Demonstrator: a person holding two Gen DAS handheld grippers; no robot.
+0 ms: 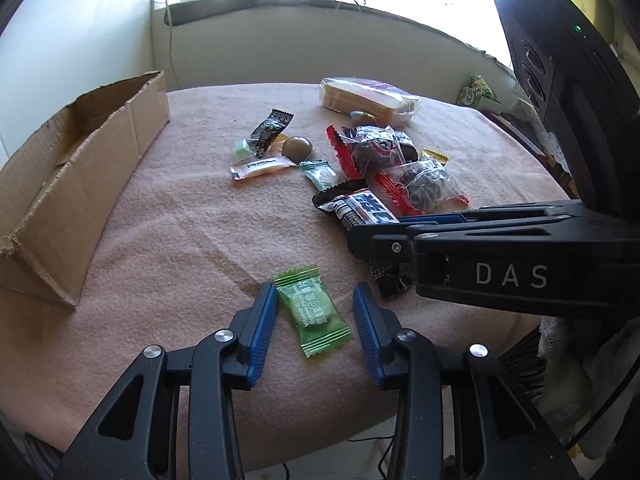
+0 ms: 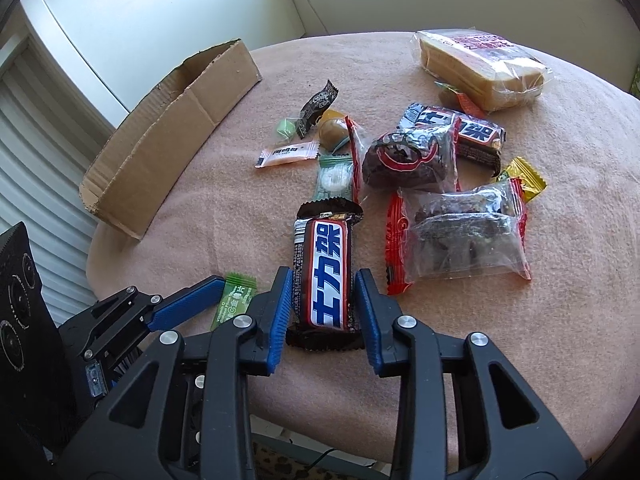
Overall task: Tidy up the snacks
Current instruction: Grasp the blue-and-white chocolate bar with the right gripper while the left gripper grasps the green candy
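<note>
- Lying flat on the pink fleece-covered table (image 1: 180, 240), a small green foil-wrapped candy (image 1: 313, 310) sits between the spread blue pads of the left gripper (image 1: 315, 334); neither pad touches it; the jaws stand released
- Beside it, a dark brown chocolate bar with a red, white and blue label (image 2: 325, 276) lies lengthwise between the fingers of the right gripper (image 2: 323, 312); the jaws are parted around it, the pads close to the wrapper's sides, not yet clenched
- Farther back, two clear packets with red edges and dark contents (image 2: 460, 236) rest near a second chocolate bar (image 2: 476, 134), a yellow wrapped sweet (image 2: 526, 178) and several small wrapped candies (image 2: 286, 154)
- A clear bag of pale sliced bread (image 2: 484, 68) lies at the far edge
- An open brown cardboard box (image 1: 80, 184) stands at the left, well apart from the snacks
</note>
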